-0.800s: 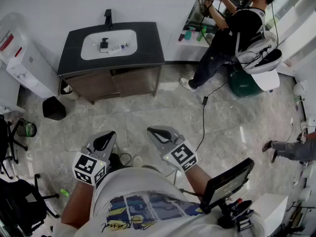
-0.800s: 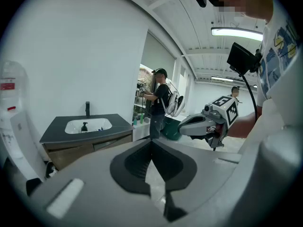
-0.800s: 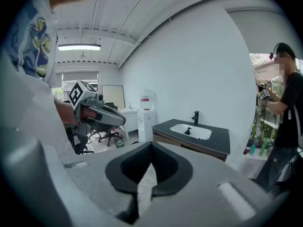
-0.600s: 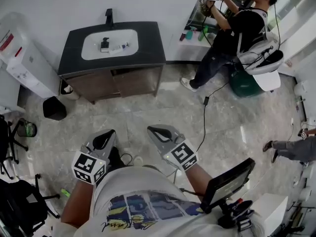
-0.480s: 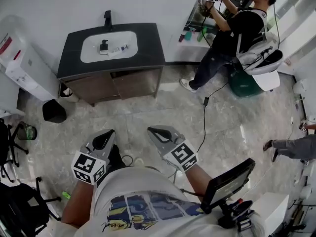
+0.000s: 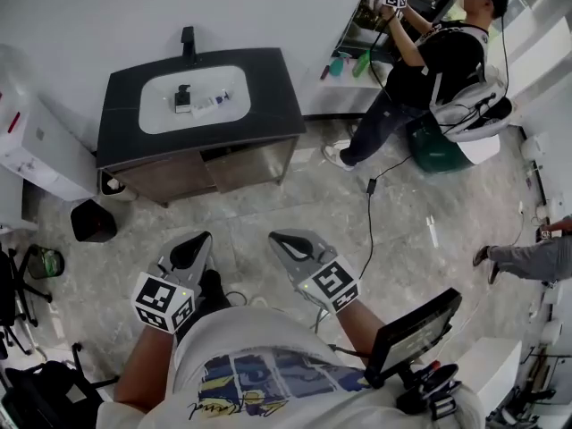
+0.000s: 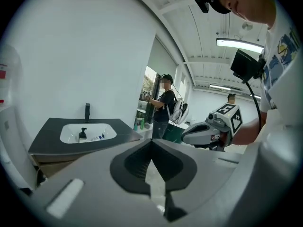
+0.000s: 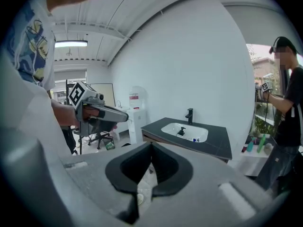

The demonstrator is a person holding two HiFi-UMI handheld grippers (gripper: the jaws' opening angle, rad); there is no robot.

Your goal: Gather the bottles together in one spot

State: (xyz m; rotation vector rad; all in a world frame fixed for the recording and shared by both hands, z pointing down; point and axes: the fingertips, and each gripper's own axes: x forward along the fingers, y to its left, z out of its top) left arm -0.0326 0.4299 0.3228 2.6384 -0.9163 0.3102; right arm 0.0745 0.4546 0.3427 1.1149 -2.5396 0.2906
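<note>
A dark pump bottle (image 6: pixel 183 98) and a small tube (image 6: pixel 212 105) lie in the white basin of a black vanity (image 6: pixel 268 88) at the far side of the room. A teal bottle (image 6: pixel 340 63) and a green bottle (image 6: pixel 360 63) stand on a white ledge to its right. My left gripper (image 6: pixel 198 238) and right gripper (image 6: pixel 273 237) hover side by side over the floor, well short of the vanity, both shut and empty. The left gripper view shows the shut left gripper (image 7: pixel 151 141) aimed at the pump bottle (image 7: pixel 83 135). The right gripper (image 8: pixel 151 146) faces the pump bottle (image 8: pixel 180 132) too.
Another person (image 6: pixel 429 52) with grippers works at the ledge on the right, a cable (image 6: pixel 369 213) trailing over the marble floor. A black bin (image 6: pixel 92 221) and white water dispenser (image 6: pixel 40 150) stand left of the vanity. An office chair (image 6: pixel 40 391) sits at my left.
The vanity has slid lower and a little left in the head view, so it looks a bit nearer. Both grippers stay shut, side by side, in the same place in the view.
</note>
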